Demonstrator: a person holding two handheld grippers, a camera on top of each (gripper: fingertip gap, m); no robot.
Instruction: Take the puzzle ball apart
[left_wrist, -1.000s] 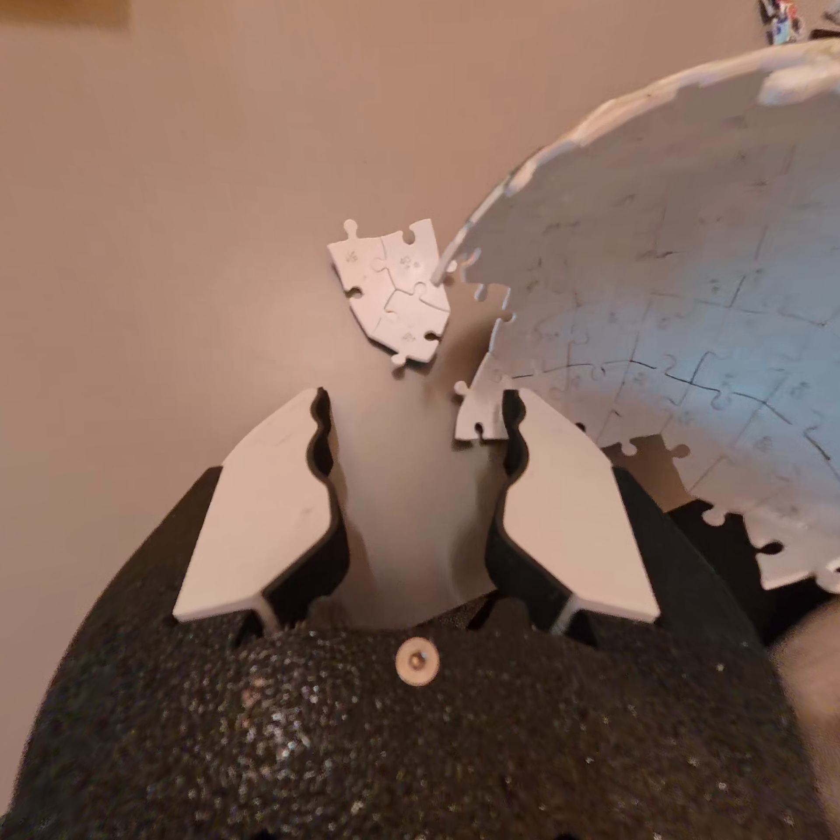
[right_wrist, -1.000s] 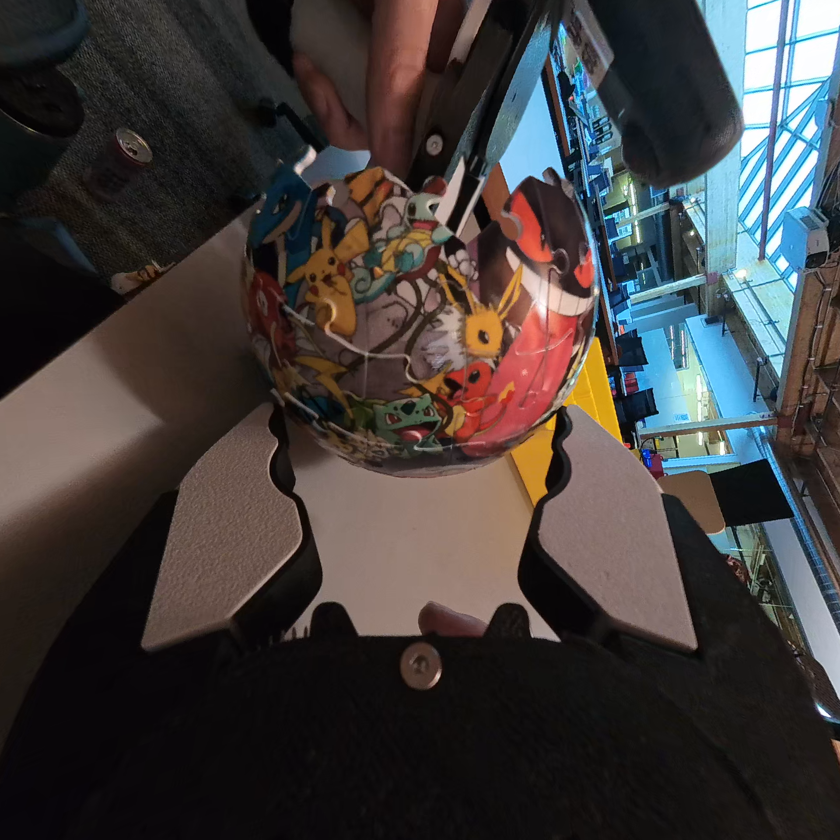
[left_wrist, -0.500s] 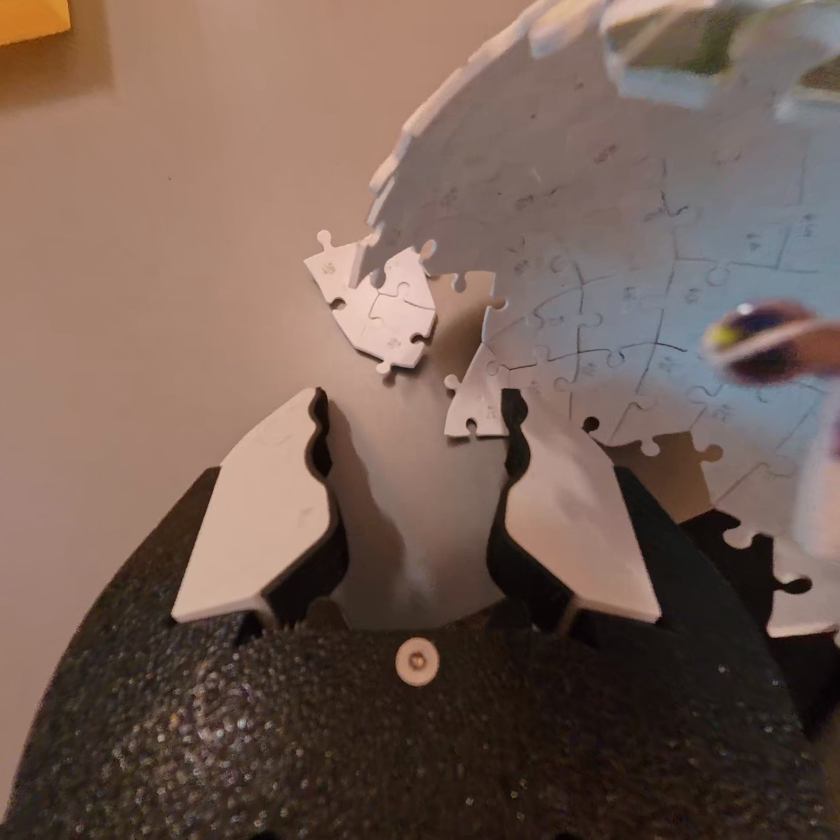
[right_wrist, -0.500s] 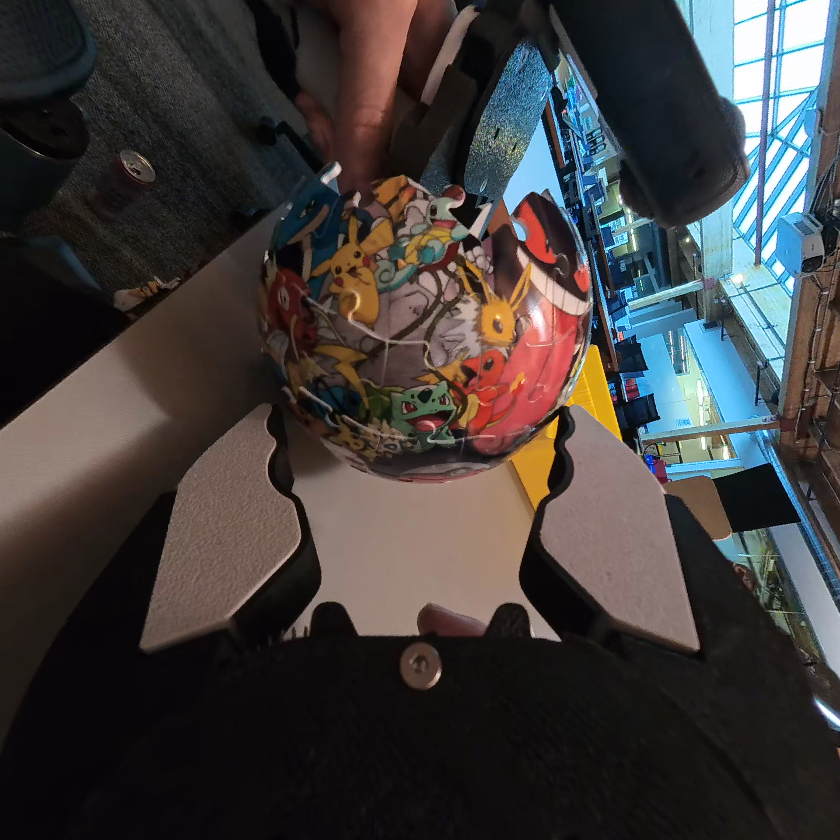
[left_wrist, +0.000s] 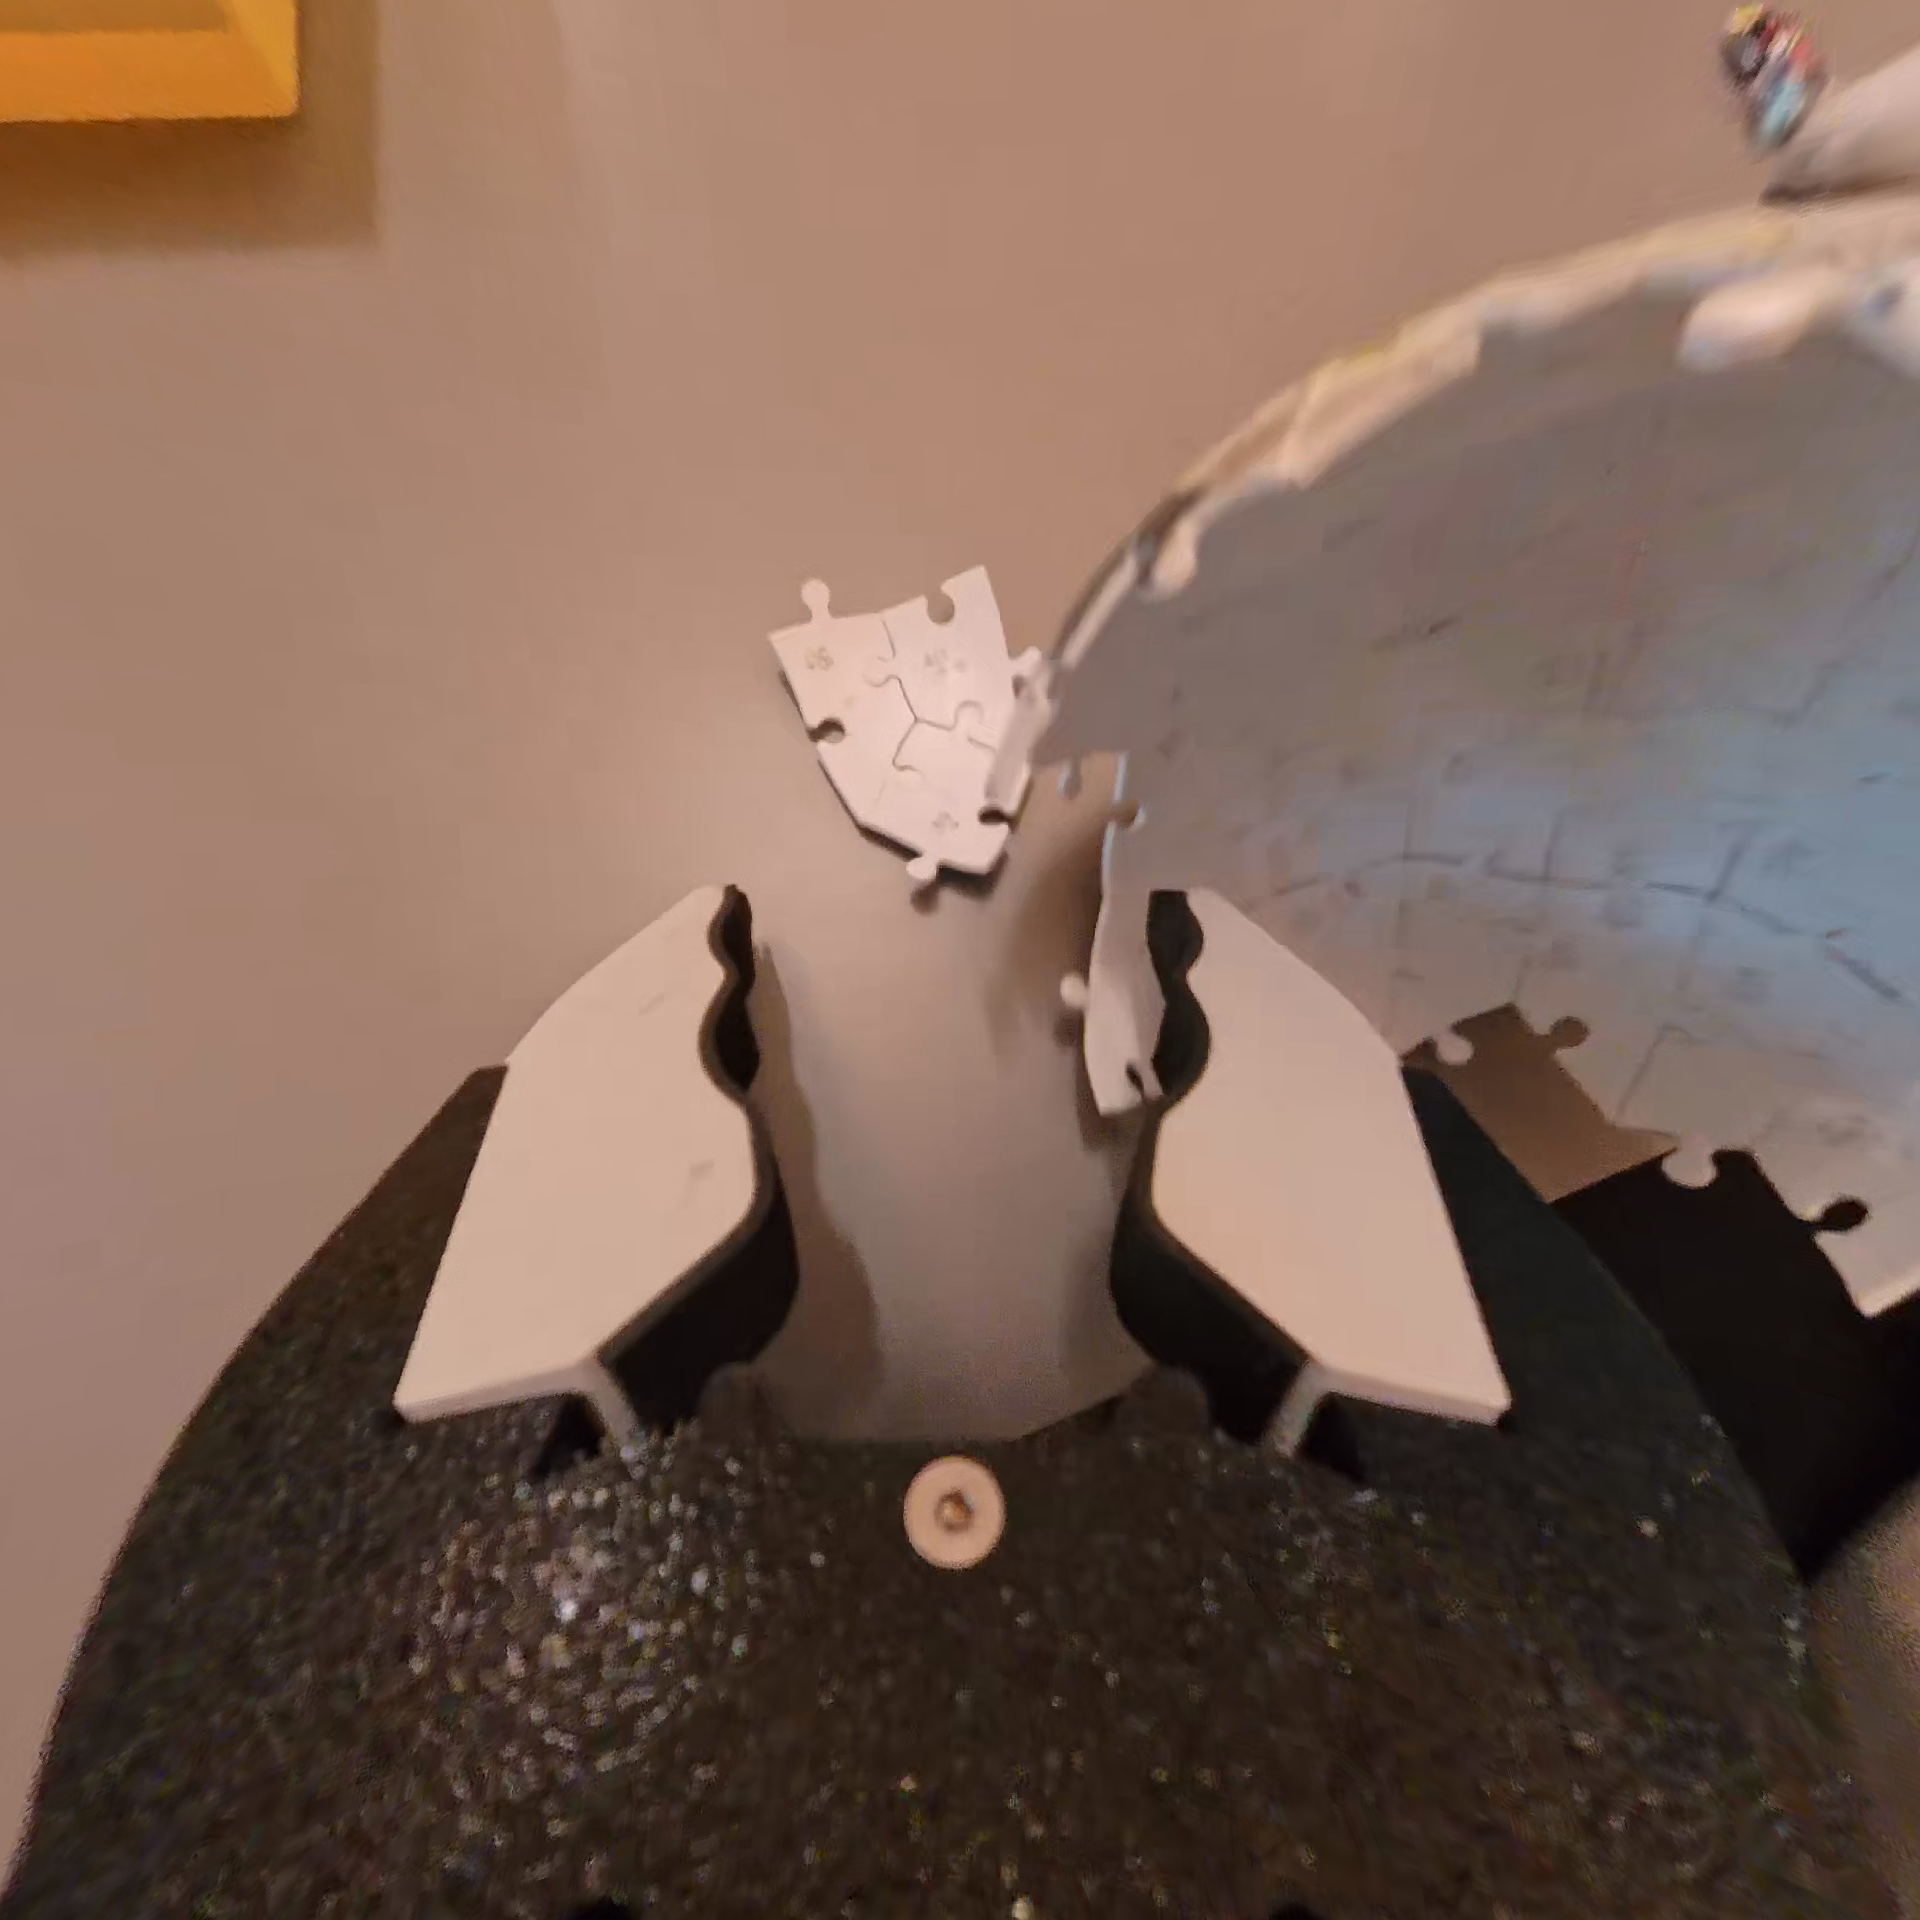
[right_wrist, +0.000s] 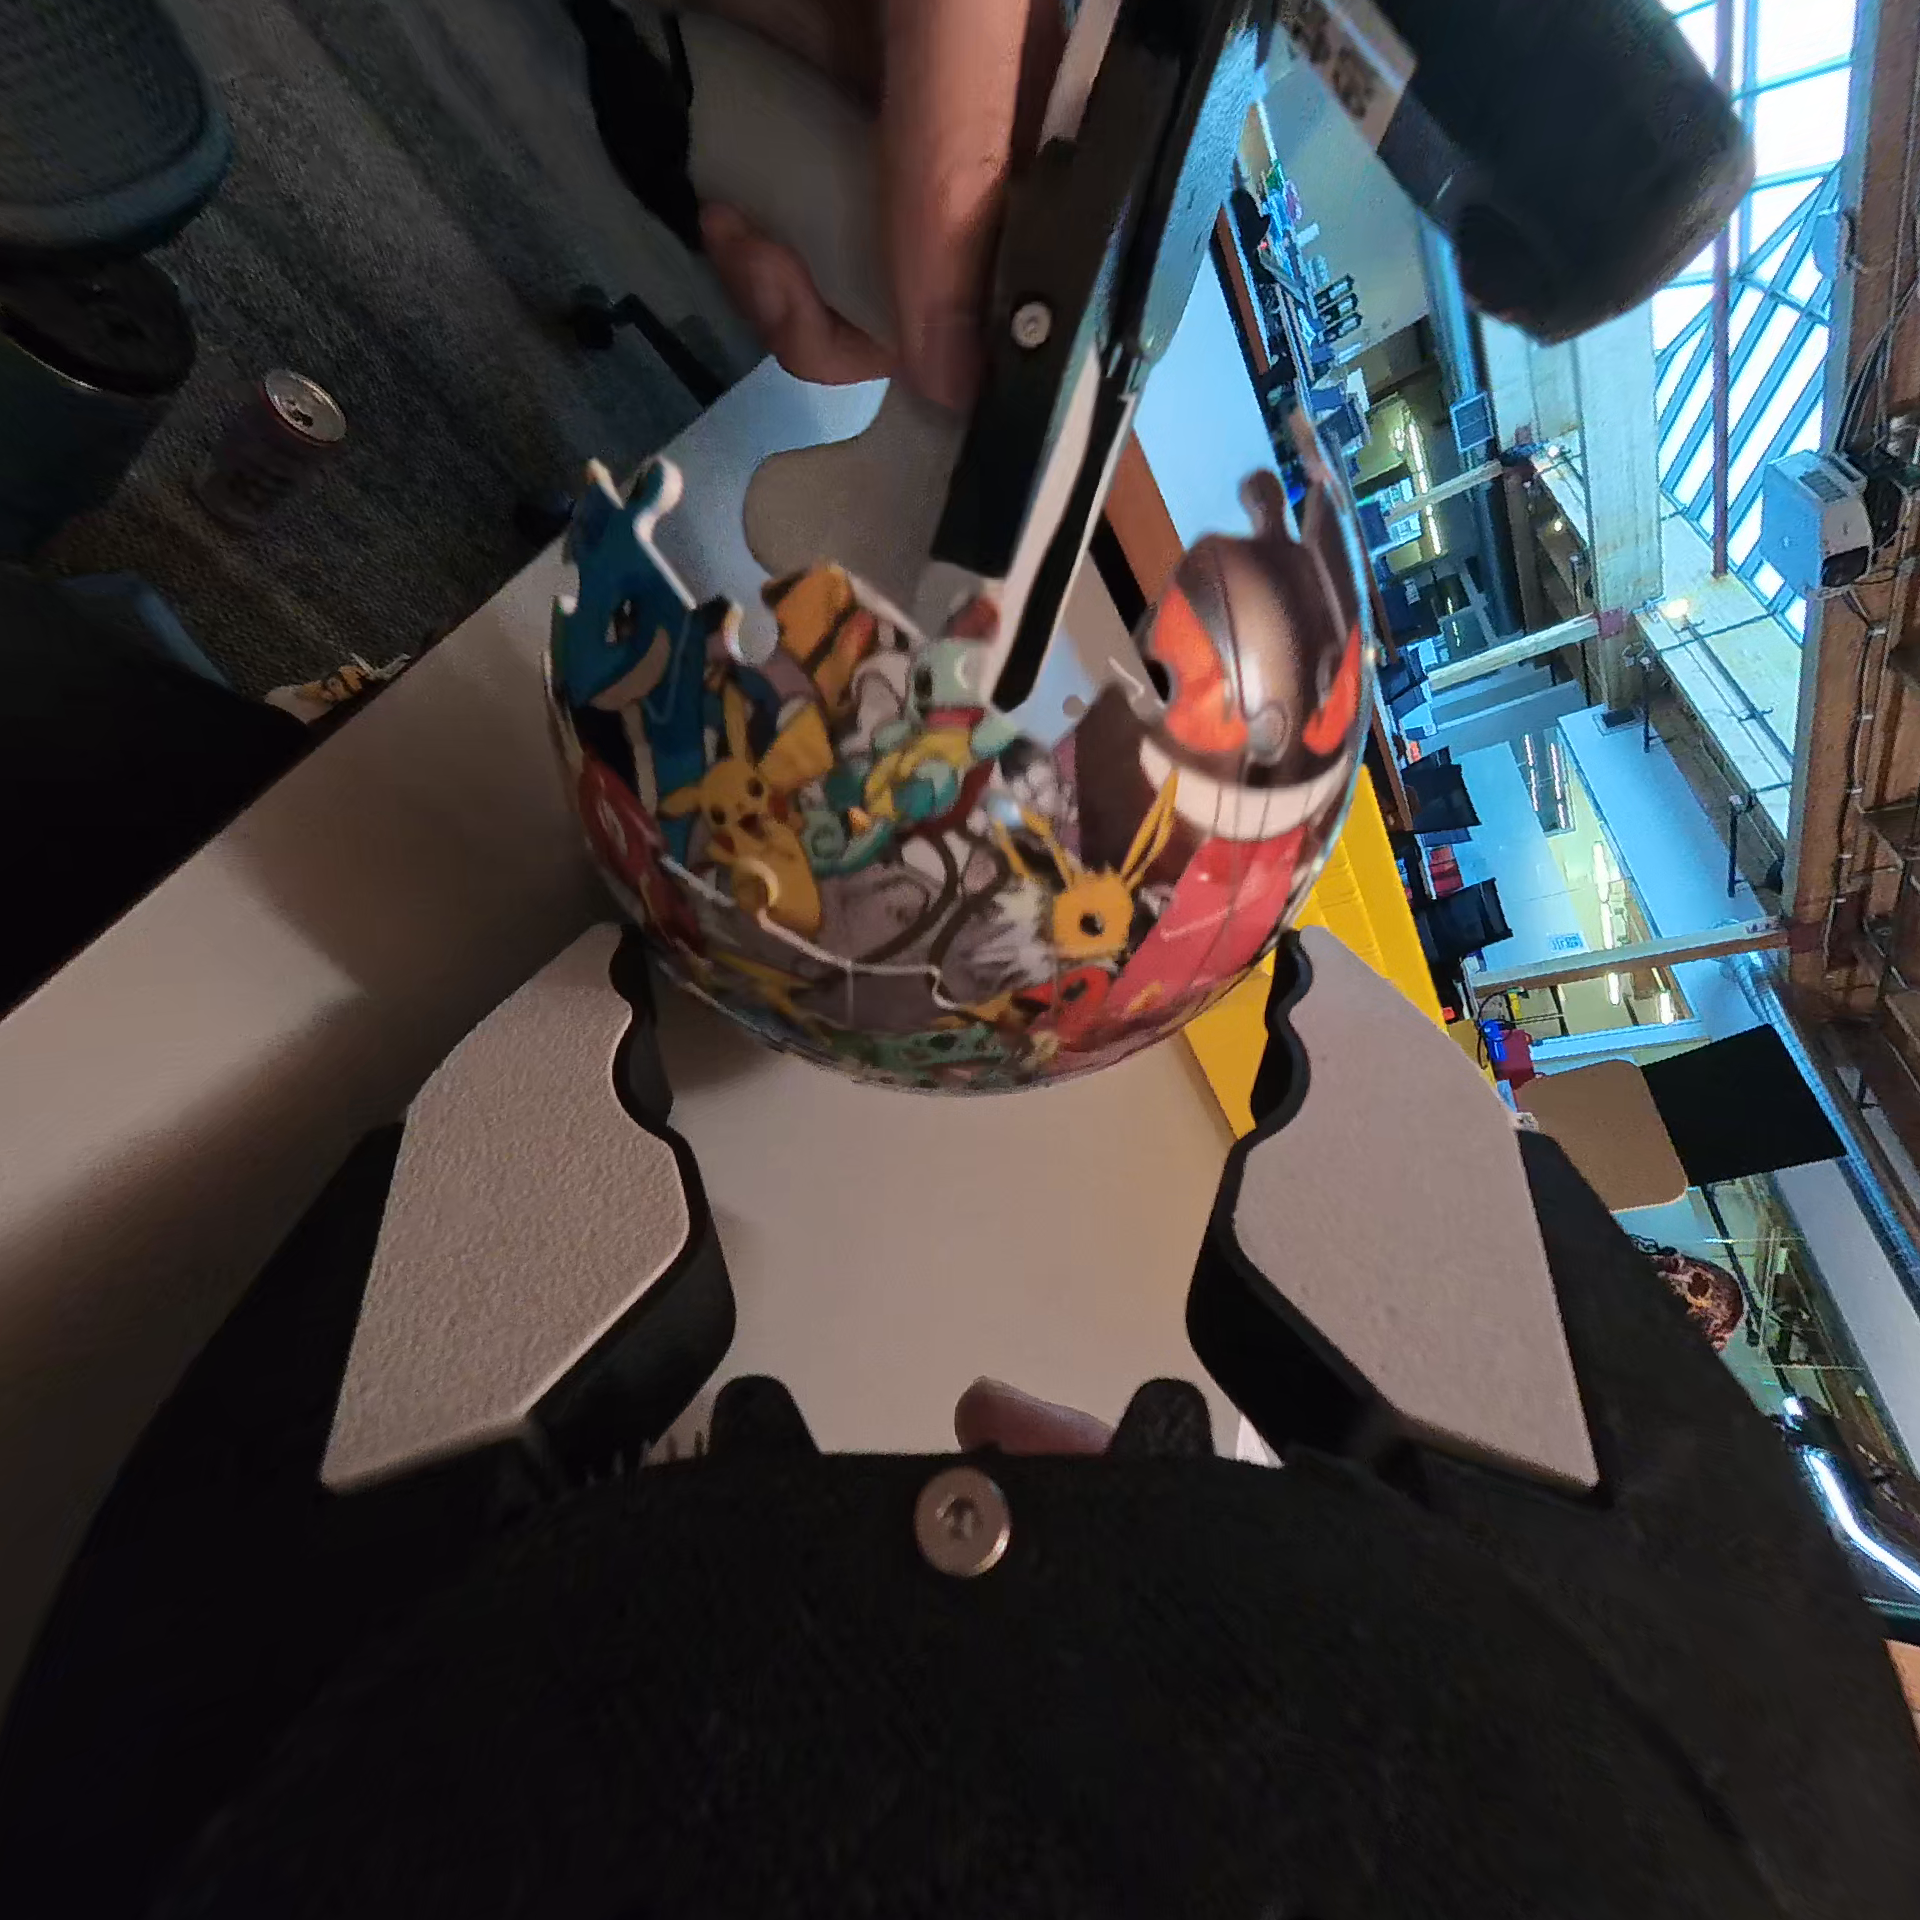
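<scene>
The puzzle ball (right_wrist: 935, 852) stands on the white table (right_wrist: 260, 1039), printed with colourful cartoon creatures and with its top broken open. My right gripper (right_wrist: 956, 966) is open, its fingertips on either side of the ball's near lower part. My left gripper (left_wrist: 945, 935) is open; it comes down from above in the right wrist view, one finger (right_wrist: 1039, 582) reaching into the opening. The left wrist view shows the ball's white inner shell (left_wrist: 1507, 779), with a rim piece (left_wrist: 1117, 997) against the right finger's pad. A loose cluster of joined pieces (left_wrist: 904, 738) lies white side up.
A yellow object (left_wrist: 135, 73) lies at the table's far left and also shows behind the ball in the right wrist view (right_wrist: 1340, 914). A hand (right_wrist: 914, 208) holds the left gripper. A can (right_wrist: 291, 416) stands on the floor beyond the table edge. A coloured piece (left_wrist: 1766, 62) shows far right. The yellow object (left_wrist: 135, 73) lies some 25 cm from my left tips, 30 cm from my right tips.
The ball now sits closer, between my right fingertips, where it stood ahead of them. My left gripper's finger has pushed deeper into the opening, and the shell has rocked in the left wrist view.
</scene>
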